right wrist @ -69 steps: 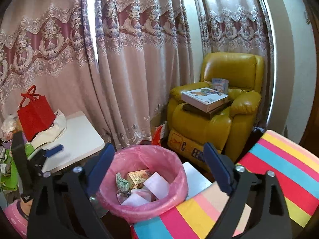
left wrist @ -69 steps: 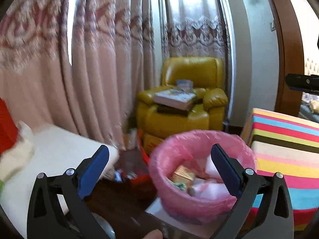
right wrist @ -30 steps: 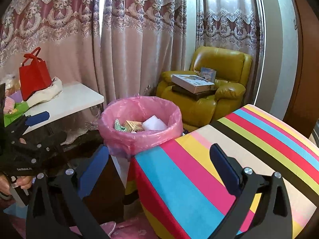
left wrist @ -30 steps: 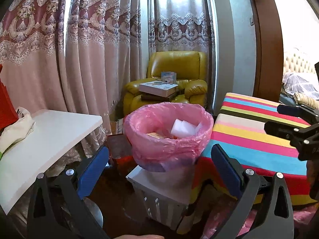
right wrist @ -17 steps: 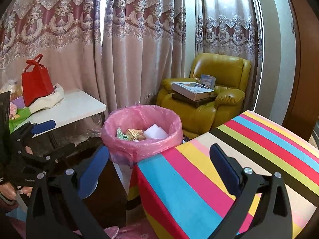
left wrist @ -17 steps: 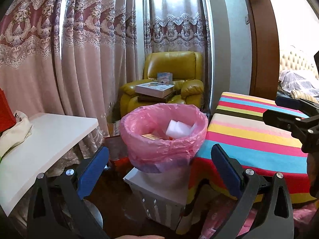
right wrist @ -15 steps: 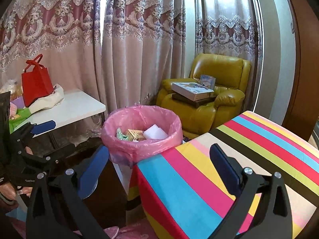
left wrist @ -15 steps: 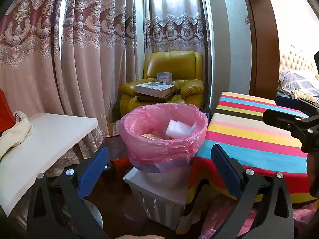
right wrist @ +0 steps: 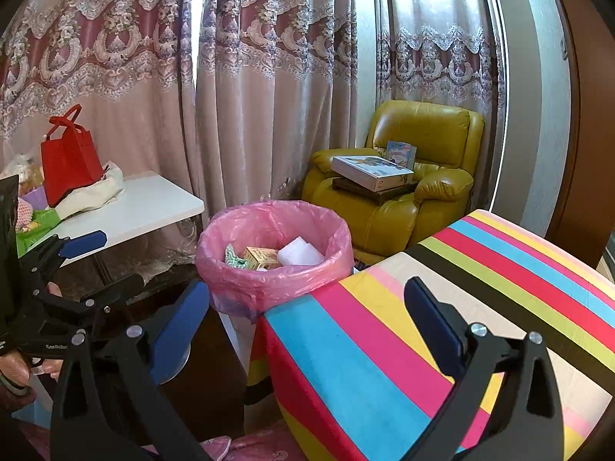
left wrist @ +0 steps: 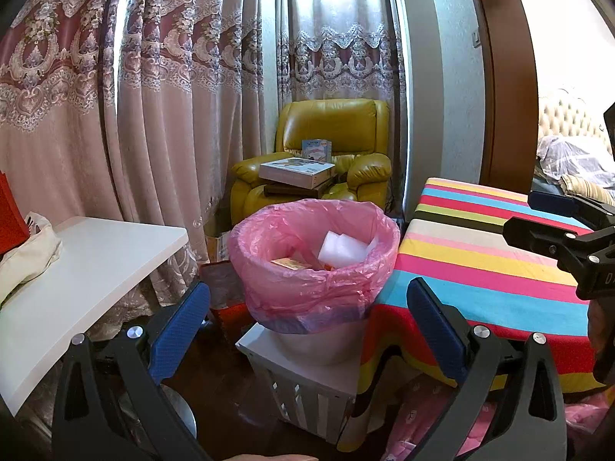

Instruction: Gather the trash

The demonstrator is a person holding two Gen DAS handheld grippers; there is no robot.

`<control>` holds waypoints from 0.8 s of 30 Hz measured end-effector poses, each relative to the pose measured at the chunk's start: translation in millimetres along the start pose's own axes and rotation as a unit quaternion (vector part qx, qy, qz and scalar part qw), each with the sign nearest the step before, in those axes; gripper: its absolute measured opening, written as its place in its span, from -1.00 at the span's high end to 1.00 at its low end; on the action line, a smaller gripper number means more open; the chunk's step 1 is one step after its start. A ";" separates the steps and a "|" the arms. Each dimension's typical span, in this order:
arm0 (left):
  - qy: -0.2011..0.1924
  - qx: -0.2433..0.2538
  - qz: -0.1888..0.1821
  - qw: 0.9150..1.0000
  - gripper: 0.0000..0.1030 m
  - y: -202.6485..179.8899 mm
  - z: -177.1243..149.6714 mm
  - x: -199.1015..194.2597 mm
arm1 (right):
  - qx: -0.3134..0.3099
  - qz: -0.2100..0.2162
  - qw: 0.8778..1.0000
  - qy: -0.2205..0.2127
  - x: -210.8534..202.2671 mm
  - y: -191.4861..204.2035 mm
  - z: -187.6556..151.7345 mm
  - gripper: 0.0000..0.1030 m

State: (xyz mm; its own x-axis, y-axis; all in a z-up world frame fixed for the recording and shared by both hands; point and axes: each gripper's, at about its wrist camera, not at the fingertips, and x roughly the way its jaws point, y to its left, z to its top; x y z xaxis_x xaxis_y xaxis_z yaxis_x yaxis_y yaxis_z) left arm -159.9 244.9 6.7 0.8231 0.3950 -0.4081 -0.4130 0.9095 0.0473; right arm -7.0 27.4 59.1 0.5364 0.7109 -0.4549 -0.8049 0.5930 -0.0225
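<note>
Hanging with jaws spread wide and empty, the left gripper faces the pink-lined trash bin at twelve o'clock, dead ahead between its fingers. The right gripper, likewise agape and holding nothing, has the bin at about eleven o'clock, with the striped tablecloth beneath it. The bin holds a white foam piece and a small box. No loose trash shows on the cloth, so the left gripper seems nearer the bin.
</note>
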 end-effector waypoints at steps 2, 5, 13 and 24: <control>0.000 0.000 0.000 1.000 -0.87 -0.1 -0.2 -0.1 | 0.000 0.000 1.000 0.000 -0.4 -0.3 0.0 -0.91; 0.000 0.001 0.000 1.000 -0.87 -0.2 0.6 -0.1 | 0.004 0.000 1.000 0.001 1.3 -0.7 -1.1 -0.91; 0.000 0.001 0.000 1.000 -0.87 -0.3 0.5 0.5 | 0.005 0.000 1.000 0.002 2.3 0.2 -1.1 -0.91; 0.000 0.000 0.001 1.000 -0.87 0.5 0.5 0.4 | 0.004 0.004 1.000 0.006 4.3 5.0 -3.9 -0.91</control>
State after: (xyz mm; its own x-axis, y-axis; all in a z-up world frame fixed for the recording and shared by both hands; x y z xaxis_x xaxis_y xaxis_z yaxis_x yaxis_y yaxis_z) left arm -159.6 245.5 7.0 0.8229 0.3962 -0.4073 -0.4137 0.9091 0.0487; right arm -9.7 32.0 53.6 0.5263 0.7110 -0.4663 -0.8072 0.5902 -0.0111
